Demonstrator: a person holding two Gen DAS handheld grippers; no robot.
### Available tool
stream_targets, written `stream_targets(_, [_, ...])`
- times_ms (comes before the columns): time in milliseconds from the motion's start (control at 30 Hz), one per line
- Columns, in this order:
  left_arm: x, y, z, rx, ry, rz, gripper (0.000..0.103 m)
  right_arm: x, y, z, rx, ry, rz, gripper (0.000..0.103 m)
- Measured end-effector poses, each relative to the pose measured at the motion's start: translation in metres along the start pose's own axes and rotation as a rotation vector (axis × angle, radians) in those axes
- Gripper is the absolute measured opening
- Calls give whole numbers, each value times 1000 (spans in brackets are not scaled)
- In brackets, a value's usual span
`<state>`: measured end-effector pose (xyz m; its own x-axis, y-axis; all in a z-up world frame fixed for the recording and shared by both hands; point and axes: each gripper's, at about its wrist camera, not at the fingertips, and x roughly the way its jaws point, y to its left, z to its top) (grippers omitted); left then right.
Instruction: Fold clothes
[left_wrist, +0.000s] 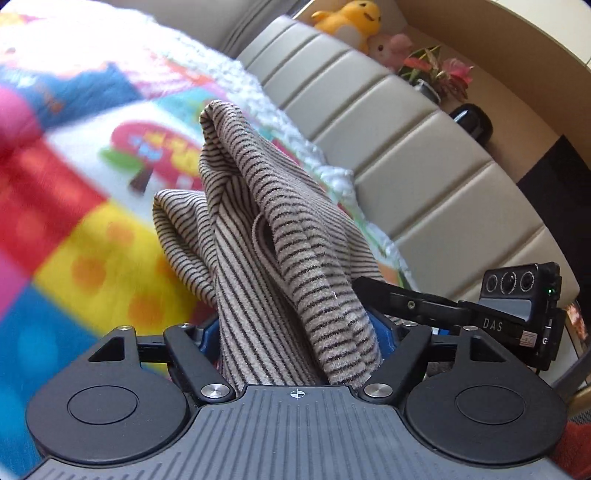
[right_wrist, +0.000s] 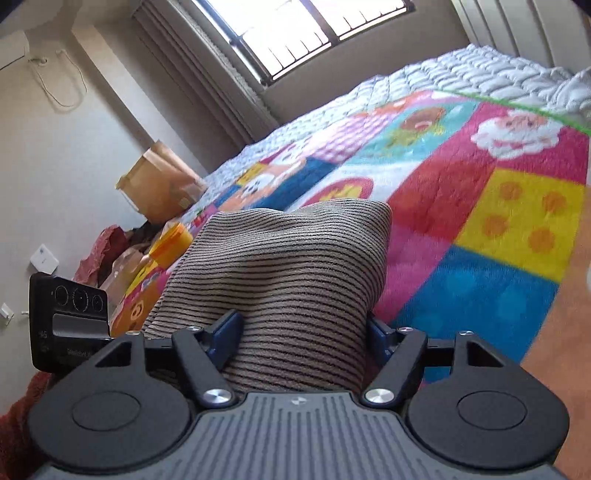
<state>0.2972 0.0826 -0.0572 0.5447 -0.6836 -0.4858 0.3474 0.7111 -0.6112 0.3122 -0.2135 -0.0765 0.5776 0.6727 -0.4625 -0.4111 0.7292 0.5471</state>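
Note:
A beige garment with thin dark stripes (left_wrist: 266, 236) hangs bunched in folds over my left gripper (left_wrist: 295, 332), whose blue fingers are shut on it and mostly hidden by the cloth. The right gripper's body (left_wrist: 517, 306) shows at the right edge of the left wrist view. In the right wrist view the same striped garment (right_wrist: 291, 273) drapes over my right gripper (right_wrist: 299, 332). Its blue fingers (right_wrist: 225, 332) press the cloth from both sides. The garment is held up above a bed with a bright patchwork quilt (right_wrist: 498, 229).
A padded beige headboard (left_wrist: 388, 122) runs along the bed, with plush toys (left_wrist: 351, 22) and a plant (left_wrist: 439, 70) behind it. Beside the bed stand a cardboard box (right_wrist: 159, 181), a heap of red cloth and bags (right_wrist: 110, 251), and a barred window (right_wrist: 306, 33).

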Motion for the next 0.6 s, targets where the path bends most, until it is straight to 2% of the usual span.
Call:
stream_targets(100, [15, -2, 26, 51, -52, 25, 80, 13, -9, 27, -47, -51, -12, 71])
stream_targets(133, [22, 1, 28, 65, -48, 70, 80, 21, -14, 34, -64, -56, -23, 70])
stream_targets(233, [38, 10, 31, 80, -33, 196, 80, 45, -34, 39, -119, -50, -134, 69])
stream_targets(267, [36, 12, 31, 62, -36, 187, 81, 53, -41, 40, -138, -47, -174, 84])
stream_targets(300, [28, 8, 30, 74, -55, 187, 81, 54, -49, 37, -118, -56, -176, 90])
stream_targets(333, [20, 4, 29, 90, -75, 188, 81, 54, -58, 33, -85, -70, -166, 94])
stream_targets(433, [-7, -25, 30, 213, -198, 219, 81, 50, -65, 27, -50, -101, -146, 94])
stream_targets(600, [-6, -45, 68, 205, -288, 22, 86, 54, -44, 21, -147, -114, -250, 100])
